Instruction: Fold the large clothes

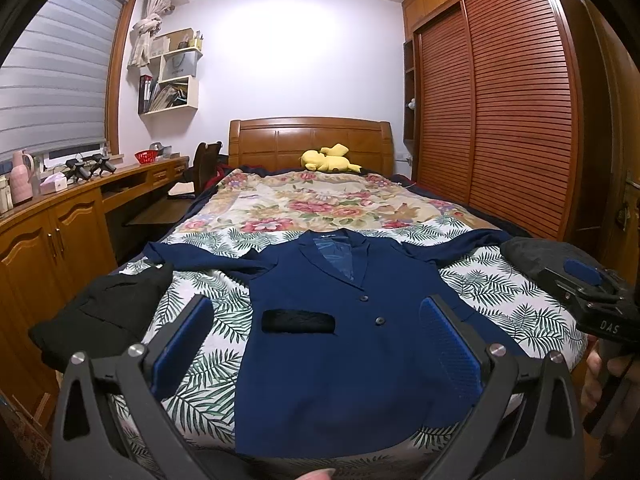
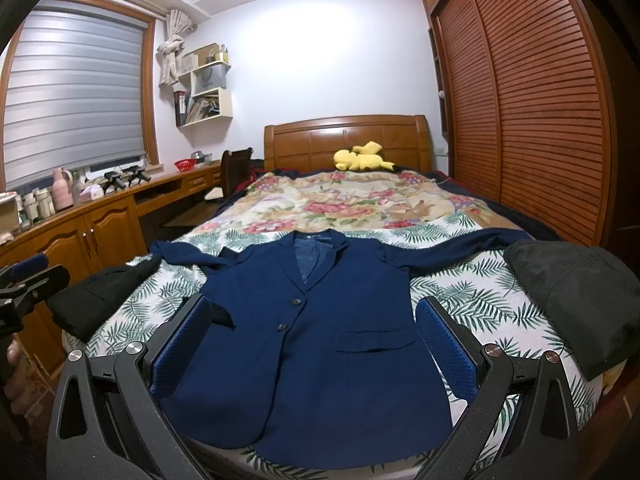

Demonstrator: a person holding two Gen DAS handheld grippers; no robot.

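Note:
A navy blue blazer [image 1: 340, 360] lies flat and face up on the bed, collar away from me, both sleeves spread out to the sides; it also shows in the right wrist view [image 2: 320, 340]. My left gripper [image 1: 316, 344] is open and empty, held above the blazer's lower part. My right gripper [image 2: 314, 340] is open and empty, also above the blazer's lower front. The right gripper's body shows in the left wrist view [image 1: 592, 292] at the far right. The left gripper's body shows at the left edge of the right wrist view [image 2: 28, 280].
A black garment [image 1: 104, 312] lies at the bed's left edge and a dark grey one [image 2: 576, 296] at the right. A yellow plush toy [image 1: 330, 159] sits by the headboard. A wooden desk [image 1: 60, 216] runs along the left, a slatted wardrobe [image 1: 500, 112] along the right.

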